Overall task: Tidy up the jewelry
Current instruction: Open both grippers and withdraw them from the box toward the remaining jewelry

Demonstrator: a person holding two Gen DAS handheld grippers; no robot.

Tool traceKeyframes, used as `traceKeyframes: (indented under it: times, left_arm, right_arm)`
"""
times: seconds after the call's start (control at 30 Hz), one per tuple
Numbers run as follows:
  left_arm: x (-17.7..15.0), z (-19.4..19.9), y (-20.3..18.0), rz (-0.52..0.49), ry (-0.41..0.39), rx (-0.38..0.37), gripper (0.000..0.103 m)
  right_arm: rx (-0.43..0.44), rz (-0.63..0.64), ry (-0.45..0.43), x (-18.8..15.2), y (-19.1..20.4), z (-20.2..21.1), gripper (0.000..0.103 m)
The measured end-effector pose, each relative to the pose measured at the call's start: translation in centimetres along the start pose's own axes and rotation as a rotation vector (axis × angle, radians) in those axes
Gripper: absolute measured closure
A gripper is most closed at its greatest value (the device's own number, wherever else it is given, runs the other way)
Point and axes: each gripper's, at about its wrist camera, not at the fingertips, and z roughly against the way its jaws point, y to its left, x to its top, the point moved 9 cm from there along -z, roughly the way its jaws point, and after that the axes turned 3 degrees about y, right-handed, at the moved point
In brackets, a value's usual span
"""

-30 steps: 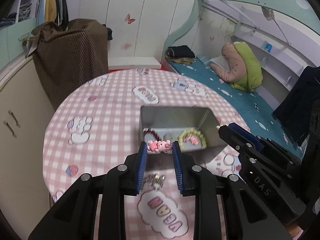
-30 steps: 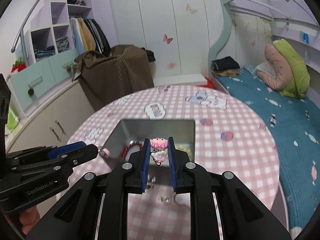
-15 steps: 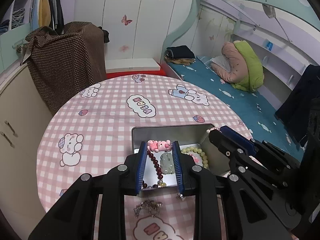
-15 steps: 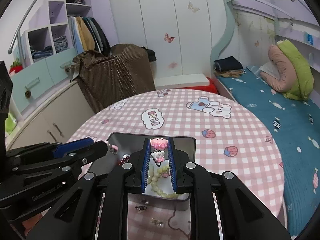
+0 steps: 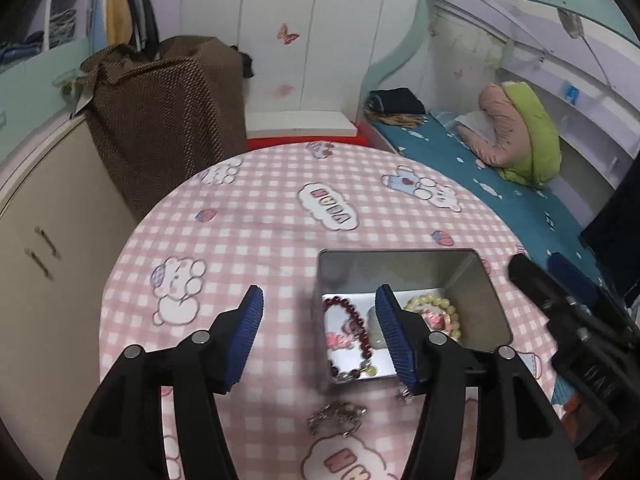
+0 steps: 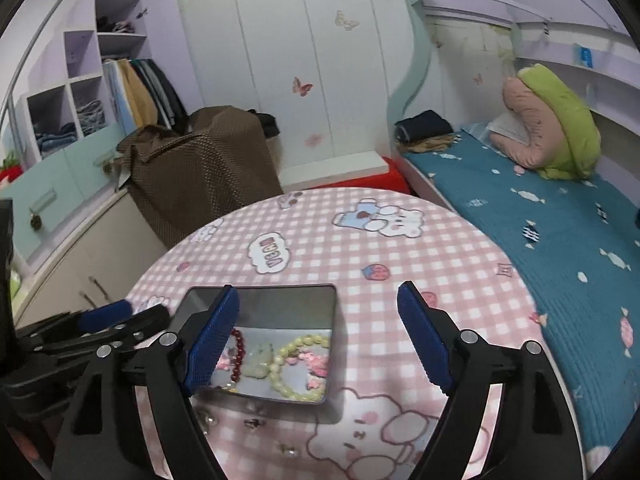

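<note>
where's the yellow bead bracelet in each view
Left wrist: the yellow bead bracelet lies in the metal tin, right of centre, beside the dark red bracelet.
Right wrist: the bracelet is low, left of centre, in the tin.
Shared landmark: the white cloud print beyond the tin.

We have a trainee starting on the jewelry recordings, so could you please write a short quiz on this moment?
1. True or false: the left gripper holds a charm.
2. What lies in the metal tin beside the dark red bead bracelet: A) a pale yellow bead bracelet, B) a watch?
3. Where does the silver chain lie?

Key: 1 false, its opening jaws are empty; 2 A; 3 on the checked tablecloth, outside the tin.
</note>
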Motion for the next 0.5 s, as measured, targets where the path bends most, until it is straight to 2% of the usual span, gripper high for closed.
traceKeyframes:
  times: [0.5]
  left_arm:
    - [-2.2,1.4,1.9,0.035,0.023,0.015,0.047]
  right_arm:
    - [-0.042,-0.002,0.006,-1.5,-1.1,1.9,0.024]
